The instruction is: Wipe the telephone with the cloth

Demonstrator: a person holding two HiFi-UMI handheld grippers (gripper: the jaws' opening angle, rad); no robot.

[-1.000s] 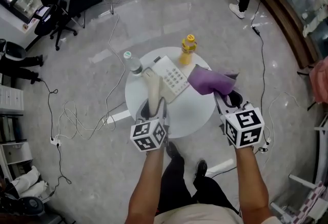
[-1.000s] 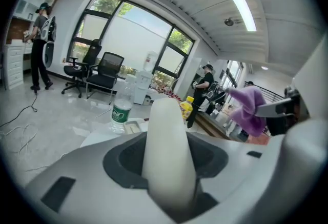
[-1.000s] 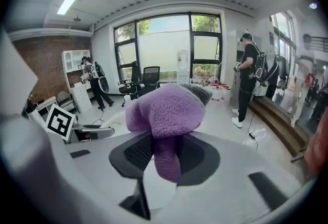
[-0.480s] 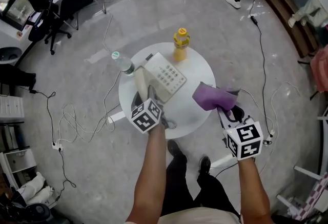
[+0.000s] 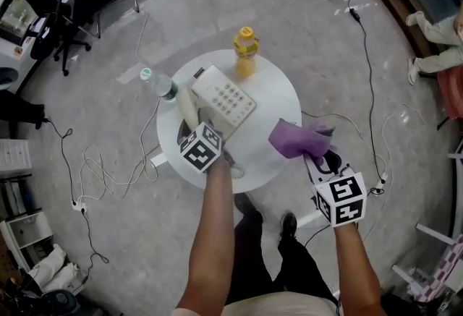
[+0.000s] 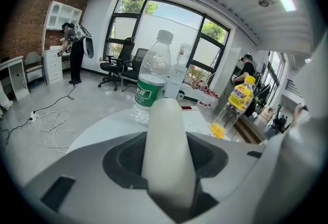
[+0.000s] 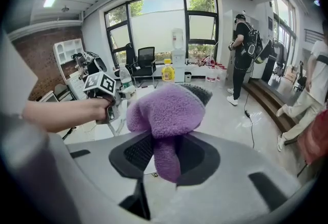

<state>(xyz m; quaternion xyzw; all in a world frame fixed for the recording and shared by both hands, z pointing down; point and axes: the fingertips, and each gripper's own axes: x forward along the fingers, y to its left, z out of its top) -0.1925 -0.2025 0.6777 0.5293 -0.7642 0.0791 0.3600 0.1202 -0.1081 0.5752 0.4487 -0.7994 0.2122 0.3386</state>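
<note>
1. Telephone. The telephone [image 5: 228, 99] is a white, rectangular desk set. It sits on the far-left part of the round white tabletop [image 5: 271, 106] and is turned diagonally to the edges. Its upper face carries a keypad of pale keys in straight rows. The handset [image 5: 188, 108] is a cream-white bar with rounded ends, and it runs along the side of the base nearest the tabletop's left edge. The views do not show whether it is seated in its cradle.

2. Left gripper. The left gripper [image 5: 195, 134] is over the near-left part of the tabletop. Its jaws are clamped on the near end of the handset. In the left gripper view the bar fills the gap between them and points out toward the far edge.

3. Right gripper. The right gripper [image 5: 311, 158] is at the near-right edge of the tabletop. Its jaws are closed on a fold of the cloth [image 5: 295, 139]. The cloth is purple and fleecy, and it is bunched into a loose lump that stands out beyond the jaw tips. It hangs over the right part of the tabletop, apart from the telephone.

4. Other items. A yellow bottle [image 5: 244, 53] stands upright at the far edge, just beyond the telephone. A clear water bottle [image 5: 159, 84] with a green label stands at the left edge, near the far end of the handset.
</note>
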